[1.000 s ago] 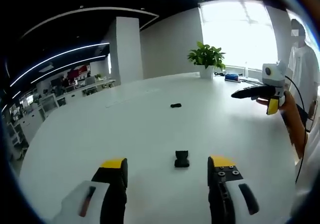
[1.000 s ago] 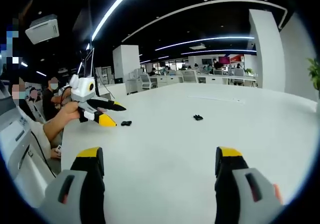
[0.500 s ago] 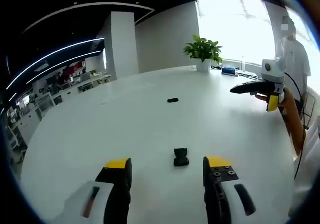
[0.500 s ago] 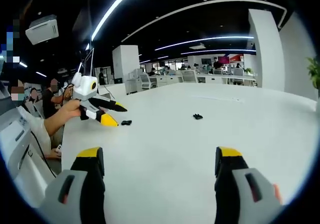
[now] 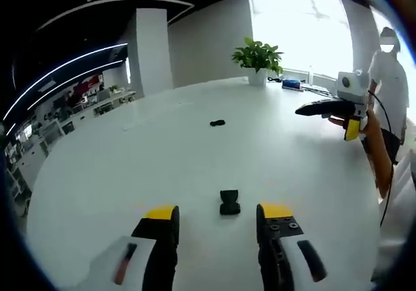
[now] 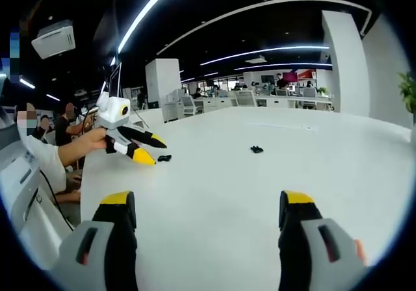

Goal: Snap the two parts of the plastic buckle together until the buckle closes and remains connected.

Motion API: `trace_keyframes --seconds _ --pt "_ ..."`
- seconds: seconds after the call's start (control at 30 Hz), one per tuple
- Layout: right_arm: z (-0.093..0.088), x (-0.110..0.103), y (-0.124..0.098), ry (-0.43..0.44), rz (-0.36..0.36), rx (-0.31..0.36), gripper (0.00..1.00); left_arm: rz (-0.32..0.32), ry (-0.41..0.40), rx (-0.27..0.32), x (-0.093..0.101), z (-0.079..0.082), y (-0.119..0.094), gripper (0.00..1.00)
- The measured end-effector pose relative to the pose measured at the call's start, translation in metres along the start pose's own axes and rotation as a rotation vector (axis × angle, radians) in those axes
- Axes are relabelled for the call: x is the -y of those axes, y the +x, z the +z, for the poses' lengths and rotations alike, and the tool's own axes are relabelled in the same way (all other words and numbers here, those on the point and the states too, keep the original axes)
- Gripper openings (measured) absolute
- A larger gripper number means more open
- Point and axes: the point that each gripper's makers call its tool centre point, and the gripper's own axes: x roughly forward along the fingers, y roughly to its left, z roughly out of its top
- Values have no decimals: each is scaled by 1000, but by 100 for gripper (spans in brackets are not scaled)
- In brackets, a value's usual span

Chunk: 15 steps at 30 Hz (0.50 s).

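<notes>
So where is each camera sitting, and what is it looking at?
Left gripper view: rides on the left hand-held gripper, low over the white table, facing the near buckle part just ahead of its open jaws; the far buckle part, a plant and the right hand-held gripper held in a hand also show.
Right gripper view: rides on the right hand-held gripper, looking across the table; its jaws are open, and a forearm holds the left hand-held gripper.
Shared: the table and both buckle parts.
</notes>
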Motion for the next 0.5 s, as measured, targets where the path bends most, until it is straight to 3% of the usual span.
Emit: trace_keyframes --seconds 0.5 --pt "5 -12 2 -15 29 12 90 -22 -17 -23 1 0 2 41"
